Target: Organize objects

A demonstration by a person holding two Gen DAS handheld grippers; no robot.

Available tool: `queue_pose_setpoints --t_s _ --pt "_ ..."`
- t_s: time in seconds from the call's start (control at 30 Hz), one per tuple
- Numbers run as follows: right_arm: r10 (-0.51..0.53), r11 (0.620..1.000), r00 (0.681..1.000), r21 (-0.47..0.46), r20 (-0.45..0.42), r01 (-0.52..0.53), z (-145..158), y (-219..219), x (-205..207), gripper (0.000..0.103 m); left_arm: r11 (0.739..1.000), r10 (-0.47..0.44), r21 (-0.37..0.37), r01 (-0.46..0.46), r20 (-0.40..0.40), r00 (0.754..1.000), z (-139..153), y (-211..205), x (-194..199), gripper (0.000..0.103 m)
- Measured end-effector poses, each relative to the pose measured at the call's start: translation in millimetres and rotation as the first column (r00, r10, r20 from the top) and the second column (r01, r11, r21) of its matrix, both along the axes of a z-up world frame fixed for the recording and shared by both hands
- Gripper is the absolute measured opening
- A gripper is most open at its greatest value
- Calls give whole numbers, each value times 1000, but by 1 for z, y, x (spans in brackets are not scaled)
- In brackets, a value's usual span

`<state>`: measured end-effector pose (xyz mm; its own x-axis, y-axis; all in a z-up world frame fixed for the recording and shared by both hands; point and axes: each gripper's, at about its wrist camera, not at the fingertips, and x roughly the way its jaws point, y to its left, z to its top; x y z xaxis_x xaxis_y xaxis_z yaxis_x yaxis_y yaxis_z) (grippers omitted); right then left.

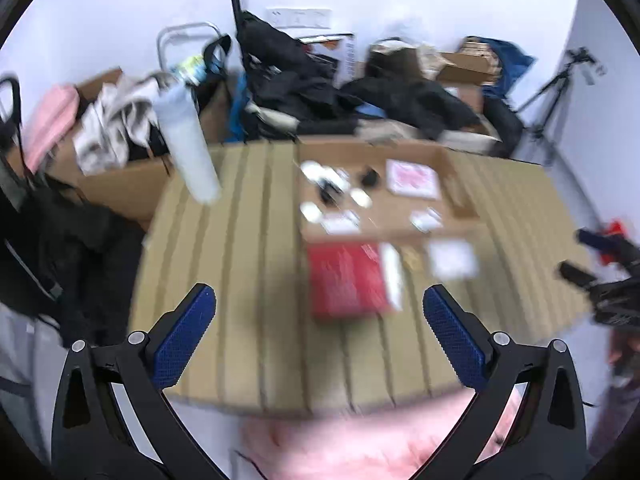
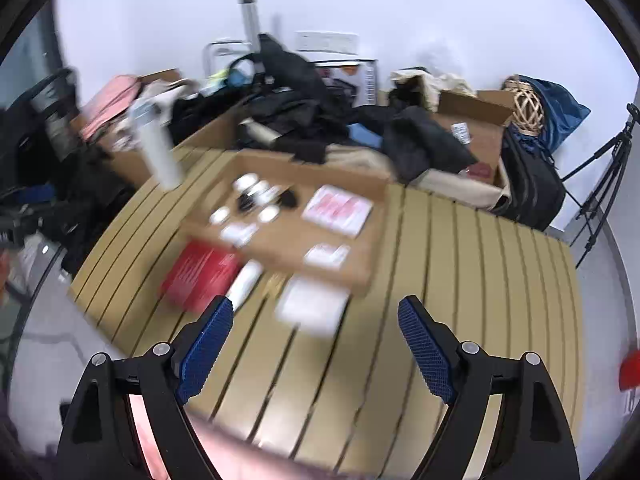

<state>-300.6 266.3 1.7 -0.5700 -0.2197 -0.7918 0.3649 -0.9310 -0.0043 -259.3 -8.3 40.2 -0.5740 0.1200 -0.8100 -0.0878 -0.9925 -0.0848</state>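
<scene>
A shallow cardboard box (image 1: 400, 208) (image 2: 296, 240) lies on the slatted tan table (image 1: 240, 240) (image 2: 460, 280). It holds small white jars (image 1: 312, 212) (image 2: 220, 214), dark small items and a pink-and-white packet (image 1: 412, 178) (image 2: 340, 208). In front of it lie a red box (image 1: 344, 280) (image 2: 196, 272), a white tube (image 1: 392, 272) (image 2: 246, 280) and a white packet (image 1: 454, 258) (image 2: 312, 304). Both views are blurred. My left gripper (image 1: 319, 290) hovers above the table, open and empty. My right gripper (image 2: 316, 300) is likewise open with nothing between its fingers.
A tall white bottle (image 1: 188, 148) (image 2: 160, 152) stands at the table's far left corner. Behind the table are cardboard boxes and black clothes (image 1: 304, 80) (image 2: 296, 112). A tripod (image 1: 552, 104) (image 2: 600, 184) stands at the right. Pink fabric (image 1: 360, 448) lies below the near edge.
</scene>
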Motion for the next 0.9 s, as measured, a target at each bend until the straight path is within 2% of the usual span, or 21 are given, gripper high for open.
queue_pose_setpoints --t_s 0.07,0.13,0.23,0.3,0.37,0.47,0.53,0.6,0.67,0.77,0.9 --pt "28 1000 999 -7 -18 -28 -10 -4 49 88 997 -56 57 57 -26 998 -9 1 49 103" --pt "44 998 999 -41 -31 -45 -20 -6 94 88 997 -72 32 75 -67 995 -18 4 95 103" --pt "41 995 999 -86 -29 -43 -34 -11 145 88 995 -76 -71 66 -153 985 -32 13 156 103" --pt "17 988 1000 -157 -10 -18 -43 -11 166 88 995 -94 -30 90 -176 980 -37 17 181 103" --pt "-11 975 1000 -224 19 15 -56 -13 178 88 991 -131 -26 128 -145 981 -39 24 184 103" --pt "-27 983 998 -180 62 37 -76 -23 177 88 993 -114 -55 107 -160 980 -36 28 178 103" --pt "-55 987 997 -147 51 62 -78 -23 175 88 995 -101 -20 99 -138 985 -42 26 173 103" --pt "-63 985 997 -158 47 69 -77 -20 176 88 995 -97 -3 98 -107 989 -52 26 169 103" --pt "-69 984 996 -163 50 77 -79 -15 174 88 996 -94 -12 94 -111 989 -61 29 165 103" --pt "-100 979 993 -173 56 109 -84 -6 169 88 992 -119 19 121 -104 987 -72 38 149 103" --pt "-223 959 973 -163 66 231 -97 17 147 87 984 -167 50 171 -71 983 -87 61 112 103"
